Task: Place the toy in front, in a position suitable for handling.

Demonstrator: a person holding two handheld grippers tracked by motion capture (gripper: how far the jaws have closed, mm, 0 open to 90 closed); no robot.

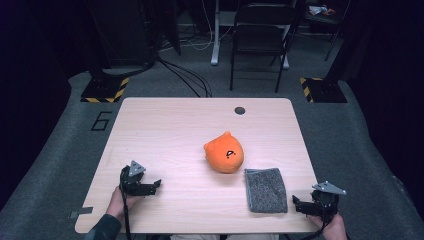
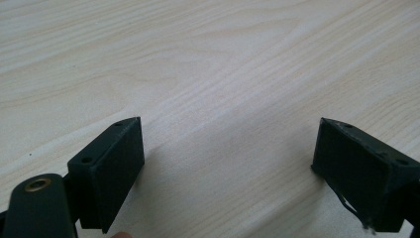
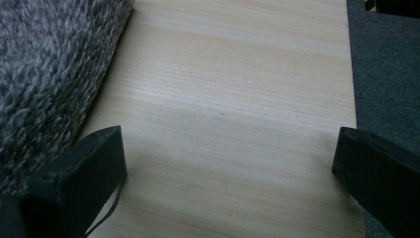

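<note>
no container stands on the light wooden table (image 1: 165, 125); its things lie loose on the top. an orange plush toy (image 1: 224, 153) with a small black face mark sits a little right of the centre of the high view, and a grey folded cloth (image 1: 265, 189) lies just below and to the right of it, close but seemingly apart from it, with its lower end near the table's bottom edge. the left gripper (image 1: 148, 187) rests low in the lower left of the high view, its jaws spread wide with only bare wood grain between them in the left gripper view (image 2: 228, 158), well apart from the toy. the right gripper (image 1: 301, 205) sits at the lower right corner of the table, just beside the cloth's right edge; its jaws too stand wide apart and hold nothing (image 3: 228, 163), and in its own view the shaggy cloth (image 3: 49, 74) fills the upper left while the table's edge and grey carpet (image 3: 386, 74) run down the right. the middle and upper left of the tabletop lie bare. a dark round hole (image 1: 240, 110) marks the top edge. on the floor at upper left a large "6" (image 1: 102, 121) can be read, beside a yellow and black striped base (image 1: 106, 90); a black folding chair (image 1: 261, 35) stands beyond the table.
</note>
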